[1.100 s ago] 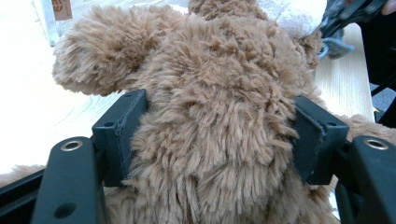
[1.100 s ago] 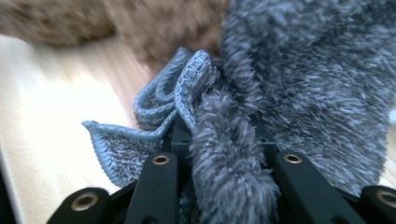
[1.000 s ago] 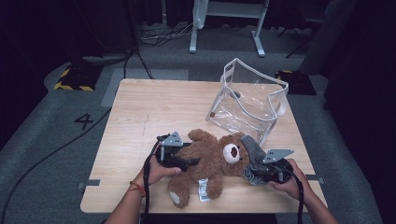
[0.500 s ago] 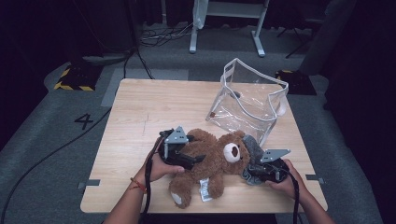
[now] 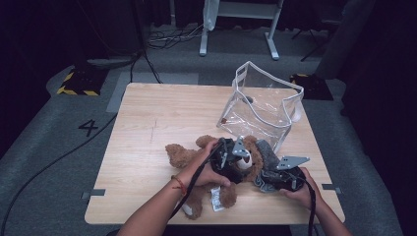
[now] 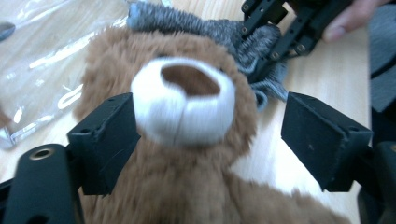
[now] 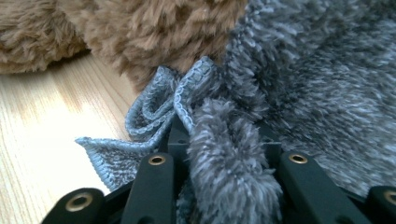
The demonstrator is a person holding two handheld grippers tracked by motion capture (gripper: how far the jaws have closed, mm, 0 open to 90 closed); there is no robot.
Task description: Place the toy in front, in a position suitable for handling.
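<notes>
A brown teddy bear (image 5: 184, 153) lies on its back on the wooden table (image 5: 162, 113). My left gripper (image 5: 238, 164) hovers over its head. In the left gripper view the bear's white muzzle (image 6: 187, 102) sits between the wide jaws of the left gripper (image 6: 210, 140). The jaws have just been closing a little, and the right pad still stands clear of the fur, so the left gripper is open. A grey fuzzy cloth (image 5: 263, 150) lies against the bear's head. My right gripper (image 5: 265, 179) is shut on the cloth's bunched edge (image 7: 224, 135).
A clear plastic bag (image 5: 260, 105) with white trim stands open behind the bear at the table's far right. Its wall shows in the left gripper view (image 6: 42, 46). Bare wood lies to the left (image 7: 42, 116). The other hand's gripper (image 6: 280, 28) is close ahead.
My left hand has swung right and up, from over the bear's body to over its head. The right gripper has stayed put on the grey cloth.
</notes>
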